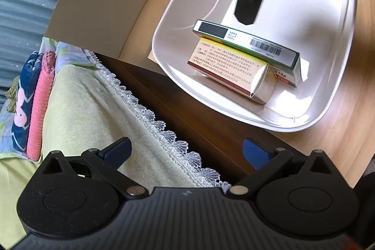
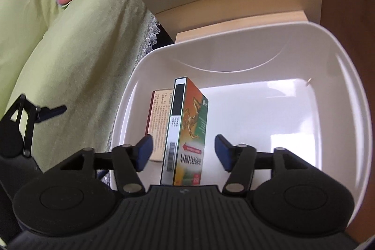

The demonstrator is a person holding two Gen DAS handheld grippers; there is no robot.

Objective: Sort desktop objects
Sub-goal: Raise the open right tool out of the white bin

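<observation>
The right gripper (image 2: 183,151) hangs over the white bin (image 2: 351,95), jaws wide apart and holding nothing. The green box (image 2: 189,128) stands on edge between the pads, touching neither, and leans on the yellow box (image 2: 159,118). The left gripper (image 1: 187,152) is spread wide and empty over the bed (image 1: 93,95).

Left wrist oblique, farther; right wrist close above; both share white tub (image 1: 337,95) (image 2: 351,86)
</observation>
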